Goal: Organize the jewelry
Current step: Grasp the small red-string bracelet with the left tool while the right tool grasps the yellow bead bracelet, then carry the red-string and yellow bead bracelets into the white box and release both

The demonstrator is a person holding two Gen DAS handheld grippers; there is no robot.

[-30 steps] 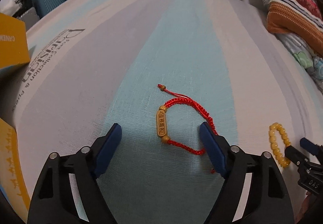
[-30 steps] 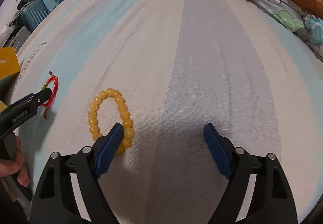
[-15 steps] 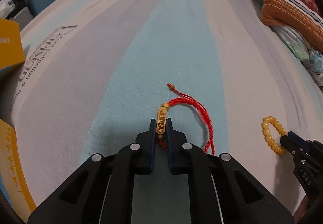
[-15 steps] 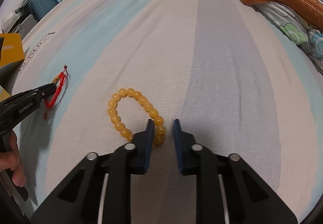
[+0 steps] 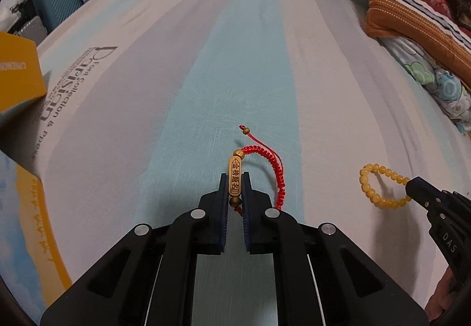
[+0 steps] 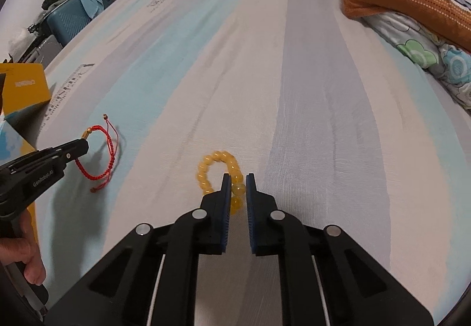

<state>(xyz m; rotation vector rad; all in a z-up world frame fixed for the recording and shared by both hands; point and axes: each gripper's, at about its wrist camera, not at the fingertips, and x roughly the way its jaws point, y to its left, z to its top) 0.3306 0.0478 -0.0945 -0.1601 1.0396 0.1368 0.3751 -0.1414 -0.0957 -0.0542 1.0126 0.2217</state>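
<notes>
A red cord bracelet (image 5: 276,170) with a gold engraved bar lies partly lifted off the striped bed sheet. My left gripper (image 5: 235,181) is shut on the gold bar. It also shows in the right wrist view (image 6: 97,149), held by the left gripper (image 6: 84,146). A yellow bead bracelet (image 6: 212,170) hangs from my right gripper (image 6: 237,181), which is shut on its beads. In the left wrist view the bead bracelet (image 5: 371,187) is at the right, held by the right gripper (image 5: 412,189).
A yellow box (image 5: 17,76) stands at the left edge of the bed, also in the right wrist view (image 6: 26,87). Folded striped and floral bedding (image 6: 406,2) lies at the right. A blue suitcase (image 6: 70,20) stands beyond the bed at far left.
Both grippers were open a second ago, one around each bracelet. Both have shut on their bracelets and lifted them a little off the sheet.
</notes>
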